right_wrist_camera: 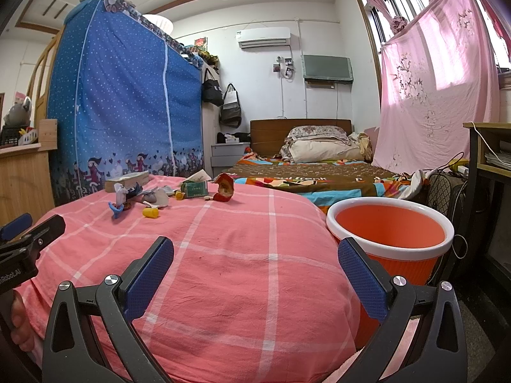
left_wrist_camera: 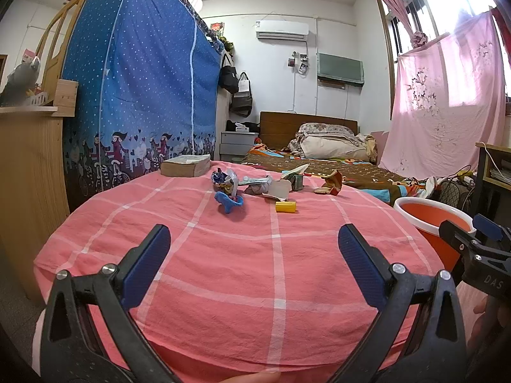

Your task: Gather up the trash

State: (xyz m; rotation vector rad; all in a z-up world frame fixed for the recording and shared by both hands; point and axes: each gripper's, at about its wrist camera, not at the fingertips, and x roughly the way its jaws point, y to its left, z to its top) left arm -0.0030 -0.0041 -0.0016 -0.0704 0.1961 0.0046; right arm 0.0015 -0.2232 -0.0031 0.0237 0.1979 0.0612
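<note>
The trash (left_wrist_camera: 255,186) lies in a loose heap on the pink checked cloth (left_wrist_camera: 242,274), near the far edge. I take the book (left_wrist_camera: 185,165) as landmark. The heap begins just to the right of the book: crumpled wrappers (left_wrist_camera: 223,180), then a green carton (right_wrist_camera: 194,189), then a torn red and brown paper (right_wrist_camera: 224,188) as the farthest piece from the book. In front of the heap, a little nearer to the cameras, are a blue plastic piece (left_wrist_camera: 230,203) and a small yellow tube (left_wrist_camera: 285,206). The orange bucket (right_wrist_camera: 389,234) stands beside the cloth, well apart from the book, on the right.

The left gripper (left_wrist_camera: 254,244) and the right gripper (right_wrist_camera: 255,255) both have their jaws spread wide and carry nothing. They are over the near part of the cloth, well short of the heap.

The step seems to be the first reach. I would take the yellow tube first, because it lies alone. Its long axis runs across the view, about parallel to the long side of the book, so the jaws should close across its short width. The right gripper is next to the bucket, so it suits the carrying. Soft cloth can be pinched together with the trash; a light, high grasp is safer.
</note>
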